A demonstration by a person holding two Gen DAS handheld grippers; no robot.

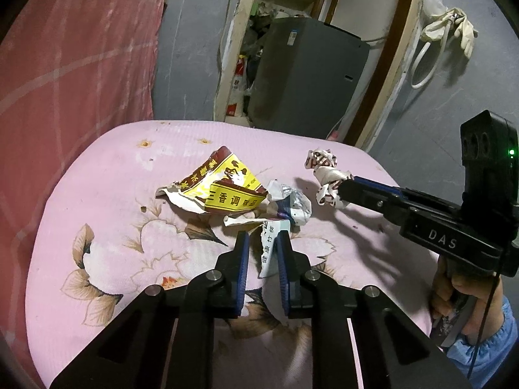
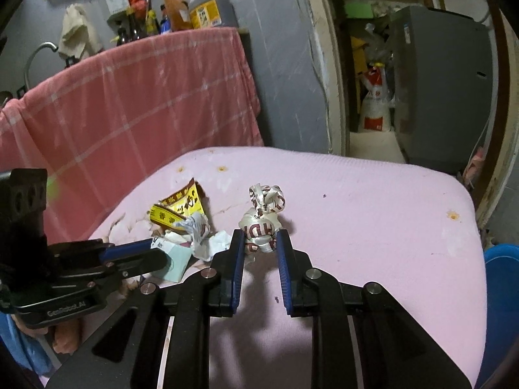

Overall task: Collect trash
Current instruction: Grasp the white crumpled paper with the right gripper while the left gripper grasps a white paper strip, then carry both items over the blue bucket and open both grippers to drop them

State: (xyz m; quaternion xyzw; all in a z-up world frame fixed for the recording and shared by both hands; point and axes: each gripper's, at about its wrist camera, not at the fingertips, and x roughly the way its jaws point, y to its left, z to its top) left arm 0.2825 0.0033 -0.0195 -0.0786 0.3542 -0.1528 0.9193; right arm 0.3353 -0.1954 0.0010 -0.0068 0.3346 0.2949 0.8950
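Trash lies on a pink flowered cushion [image 1: 97, 194]. My left gripper [image 1: 263, 238] is closed on a pale green-white paper wrapper [image 1: 269, 246], also seen in the right wrist view [image 2: 176, 259]. My right gripper [image 2: 259, 238] is closed on a knotted white-and-red plastic bag [image 2: 259, 227], which shows in the left wrist view [image 1: 326, 175] at the right gripper's tips [image 1: 340, 191]. A torn yellow-and-brown packet [image 1: 220, 184] and a crumpled silver-white wrapper [image 1: 290, 204] lie between them.
A red checked cloth [image 2: 129, 103] hangs at the left behind the cushion. A doorway with a grey appliance [image 1: 308, 71] and sacks [image 2: 374, 103] is beyond. A blue bin [image 2: 501, 291] stands at the cushion's right edge.
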